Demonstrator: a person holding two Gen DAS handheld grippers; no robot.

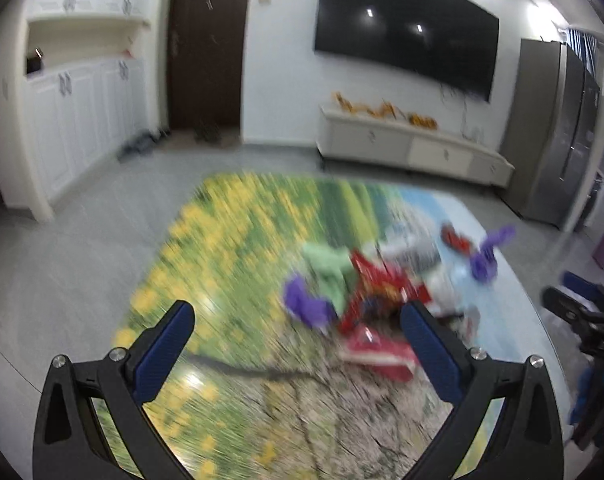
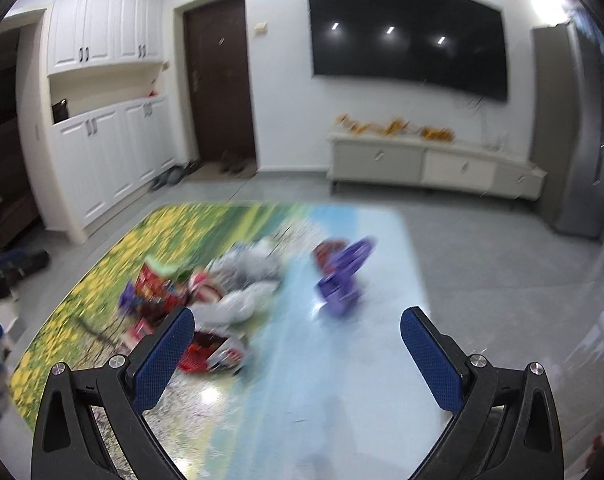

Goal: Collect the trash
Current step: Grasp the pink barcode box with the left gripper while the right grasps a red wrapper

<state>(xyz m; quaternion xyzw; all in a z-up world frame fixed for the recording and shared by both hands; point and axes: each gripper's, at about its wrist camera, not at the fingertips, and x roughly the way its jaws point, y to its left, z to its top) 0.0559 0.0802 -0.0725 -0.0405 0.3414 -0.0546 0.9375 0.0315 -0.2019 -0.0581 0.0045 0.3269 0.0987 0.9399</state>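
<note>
A blurred pile of trash lies on a table with a flower-and-sky print: red wrappers, a green scrap, purple pieces, white crumpled paper. A separate purple piece lies to the right, also seen in the left wrist view. My left gripper is open and empty, above the table, just short of the pile. My right gripper is open and empty, between the pile and the separate purple piece. The right gripper shows at the left wrist view's right edge.
A white TV cabinet with orange items stands under a wall TV. A dark door, white cupboards and shoes on the floor are at the left. A grey fridge stands at the right.
</note>
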